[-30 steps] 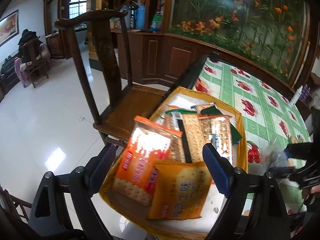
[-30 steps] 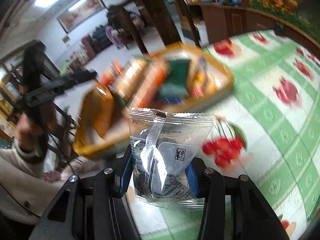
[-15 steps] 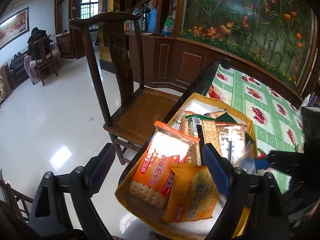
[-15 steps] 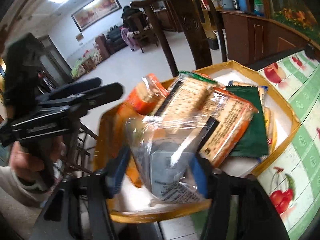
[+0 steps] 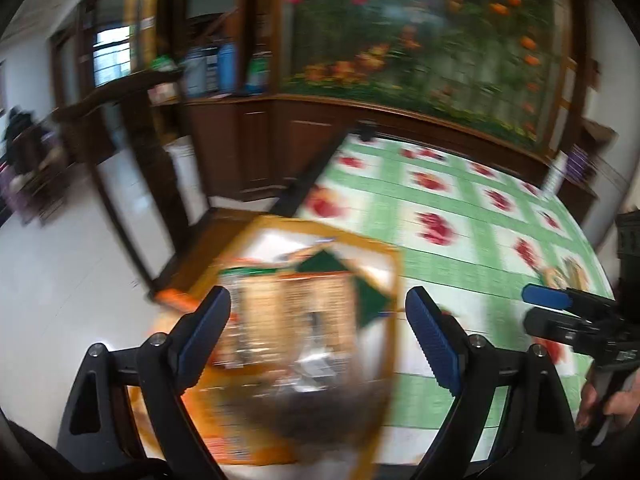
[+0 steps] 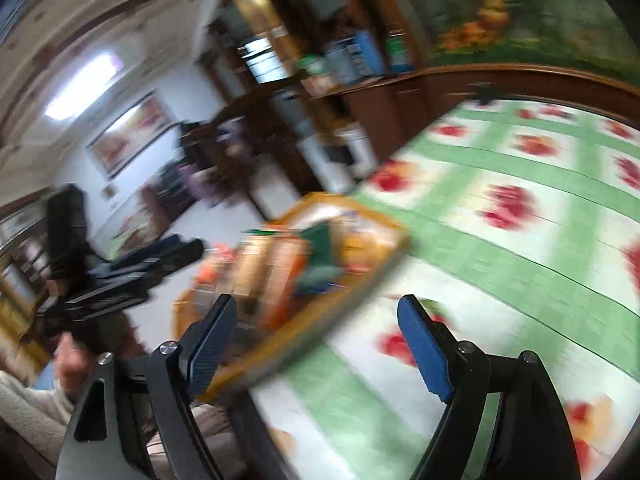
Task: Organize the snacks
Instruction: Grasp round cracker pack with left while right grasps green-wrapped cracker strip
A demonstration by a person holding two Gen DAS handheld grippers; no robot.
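A yellow tray (image 5: 394,280) full of snack packs sits at the table's near left corner; it also shows in the right wrist view (image 6: 384,268). Both views are blurred by motion. Biscuit packs (image 5: 296,304) and a green pack (image 5: 370,296) lie in it, with a clear silvery pack (image 5: 316,368) at the near end. My left gripper (image 5: 318,332) is open above the tray and holds nothing. My right gripper (image 6: 316,340) is open and empty, over the tray's right rim and the table. It shows at the right of the left wrist view (image 5: 548,300).
The table carries a green and white cloth with red fruit prints (image 5: 460,216). A dark wooden chair (image 5: 132,152) stands at the table's left edge. A wooden cabinet (image 5: 260,140) and a flower mural (image 5: 420,40) are behind.
My right gripper has opened and let go of the clear silvery pack, which now lies in the tray, and it has pulled back to the right. The left gripper has swung toward the table.
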